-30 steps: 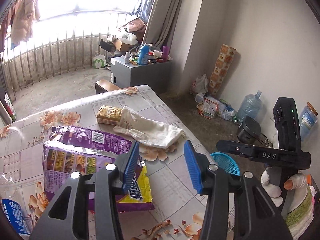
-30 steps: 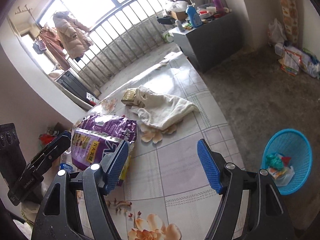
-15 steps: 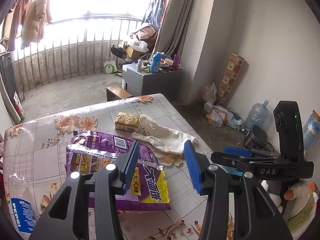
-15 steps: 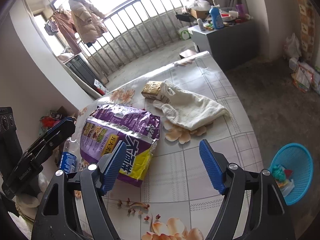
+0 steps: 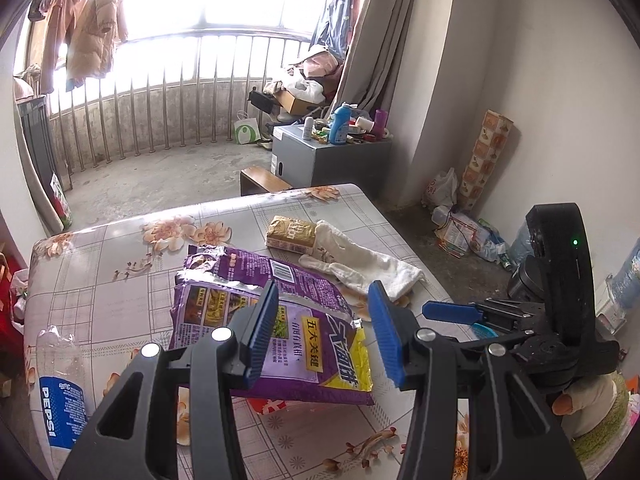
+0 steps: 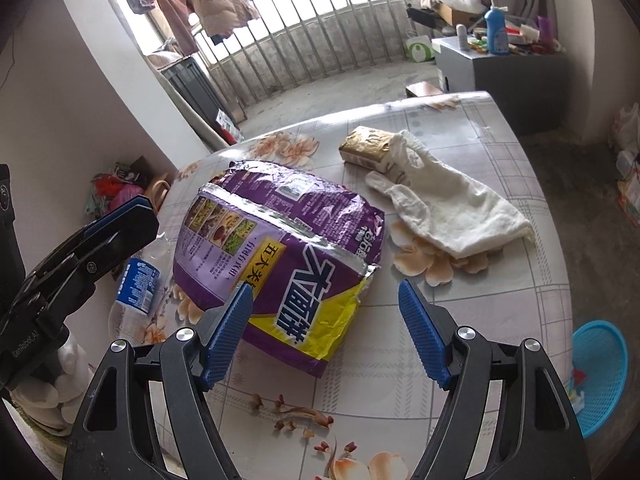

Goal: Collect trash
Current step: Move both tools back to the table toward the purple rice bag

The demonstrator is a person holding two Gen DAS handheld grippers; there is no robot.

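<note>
Four loose items lie on the floral-patterned, grid-lined worktop [image 6: 460,312], catalogued as follows.

Large purple and yellow foil snack bag [image 6: 280,256]: centre of both views, torn open at its far end, lying flat. Long axis runs from lower right to upper left in the right wrist view. Big white Chinese characters on the near yellow end, a white barcode label near the torn end.

Clear crushed plastic bottle with a blue label [image 5: 60,392]: lower left of the left wrist view, label reading "PEPSI" in white. In the right wrist view only part of it shows, left of the bag.

Small gold-brown wrapped packet [image 6: 368,148]: beyond the bag; its print is too small to read.

Cream-white cloth glove [image 6: 448,204]: its fingers touch the packet, its cuff toward the right.

Round blue plastic mesh basket [image 6: 598,376]: on the floor at lower right of the right wrist view, holding scraps. The left wrist view shows at most a blue sliver of it.

Left hand-held gripper [image 5: 324,332]: blue pads parted, nothing between them, over the bag's near end.

Right hand-held gripper [image 6: 326,336]: blue pads set wide apart, empty, above the bag's yellow corner. Its body reads "DAS" in neither current view; the left unit's side reads "GenRobot.AI".
</note>
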